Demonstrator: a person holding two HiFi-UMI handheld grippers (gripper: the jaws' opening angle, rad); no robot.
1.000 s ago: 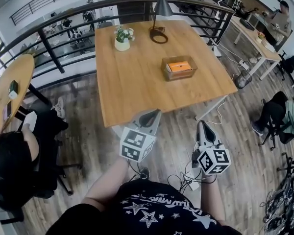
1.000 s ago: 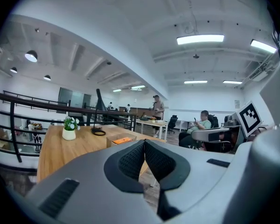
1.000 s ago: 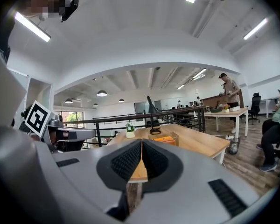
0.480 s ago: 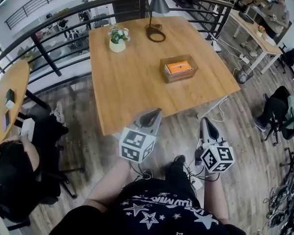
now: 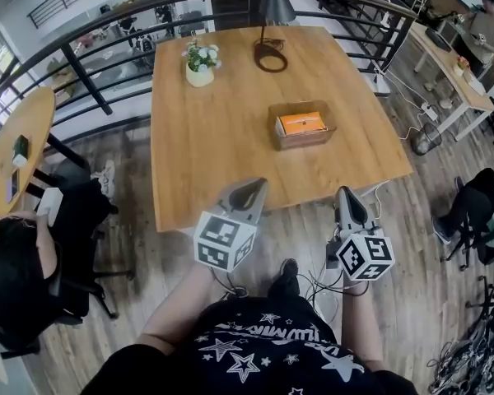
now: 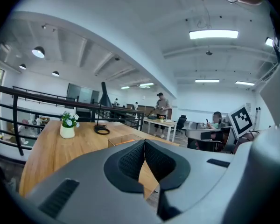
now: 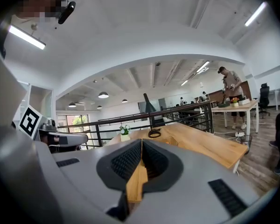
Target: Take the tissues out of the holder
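The wooden tissue holder stands on the right half of the wooden table, with an orange tissue pack lying in it. Both grippers hang short of the table's near edge, apart from the holder. My left gripper is shut and holds nothing; its pads meet in the left gripper view, where the holder shows beyond them. My right gripper is shut and holds nothing, its pads together in the right gripper view, with the holder far ahead.
A potted plant and a lamp's ring base stand at the table's far end. A black railing runs behind. A seated person is at the left, cables lie on the floor, and other desks stand at the right.
The table and holder have drifted slightly nearer and to the right in the head view as the person steps forward. Both grippers stay shut and low before the table edge.
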